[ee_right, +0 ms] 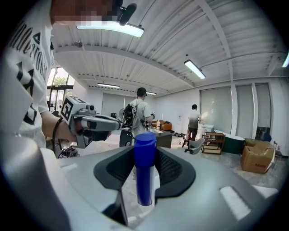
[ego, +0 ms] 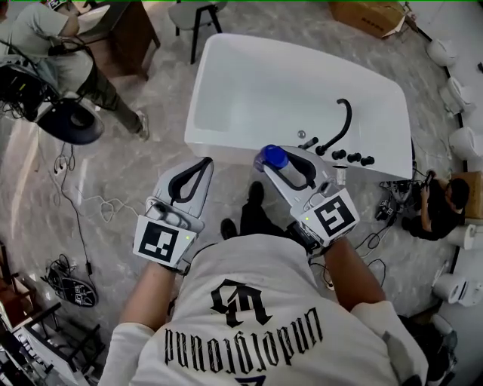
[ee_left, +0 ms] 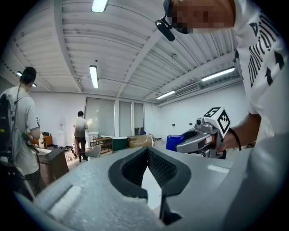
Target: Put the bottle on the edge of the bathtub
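Observation:
The white bathtub (ego: 226,147) stands ahead of me on the marble floor, with a black faucet (ego: 343,121) and knobs (ego: 353,157) on its right rim. My right gripper (ego: 283,164) is shut on the bottle (ego: 275,157), a clear one with a blue cap, held above the tub's near edge. In the right gripper view the bottle (ee_right: 144,171) stands upright between the black pads of the right gripper (ee_right: 144,151). My left gripper (ego: 200,172) hovers over the floor left of it, shut and empty. In its own view the left gripper (ee_left: 147,153) has nothing between its pads.
A person (ego: 441,203) crouches by cables at the tub's right end. Another person (ego: 53,45) stands at a desk at the far left. White ceramic fixtures (ego: 462,142) line the right side. A stool (ego: 195,19) and a cardboard box (ego: 370,15) sit behind the tub. Cables (ego: 72,283) lie left.

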Motion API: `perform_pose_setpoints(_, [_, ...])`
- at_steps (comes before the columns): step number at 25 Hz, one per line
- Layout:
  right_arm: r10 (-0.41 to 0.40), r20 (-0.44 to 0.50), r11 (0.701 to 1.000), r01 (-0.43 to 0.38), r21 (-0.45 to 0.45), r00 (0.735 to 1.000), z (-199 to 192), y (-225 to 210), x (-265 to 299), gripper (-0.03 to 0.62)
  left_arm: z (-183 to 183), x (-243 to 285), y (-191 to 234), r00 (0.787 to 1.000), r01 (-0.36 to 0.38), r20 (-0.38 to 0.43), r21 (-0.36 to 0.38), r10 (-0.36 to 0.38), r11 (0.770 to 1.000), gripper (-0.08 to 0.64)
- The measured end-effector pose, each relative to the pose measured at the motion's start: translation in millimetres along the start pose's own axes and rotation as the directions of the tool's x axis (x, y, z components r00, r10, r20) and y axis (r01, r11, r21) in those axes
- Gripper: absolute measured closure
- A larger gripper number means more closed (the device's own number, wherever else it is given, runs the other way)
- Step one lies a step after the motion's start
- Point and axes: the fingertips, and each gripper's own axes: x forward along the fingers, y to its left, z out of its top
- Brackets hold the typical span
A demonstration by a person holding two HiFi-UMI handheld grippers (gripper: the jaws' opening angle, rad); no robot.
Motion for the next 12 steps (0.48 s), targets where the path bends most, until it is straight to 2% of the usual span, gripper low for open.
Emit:
perform_pose_setpoints(5, [0.032,-0.047,0.999,-0.031,0.028,0.998,-33,-32,39,0.449,-23,48,24,1.000,-0.009,-0.020,-0.022,0.008,1.000,0.552])
perform_pose_setpoints(9, [0.062,-0.090,0.998,-0.059,0.036,0.994,-70,-55,65,0.449,-55,80,44,0.995,-0.039,-0.090,-0.067,0.032,0.997,0.552])
perform_pose_setpoints(12, [0.080,-0.098,0.996,-0.076,0.045,0.992,-95,-74,84,0.449,-74,107,56,0.995,-0.047,-0.092,-0.077,0.040,0.996,0.552])
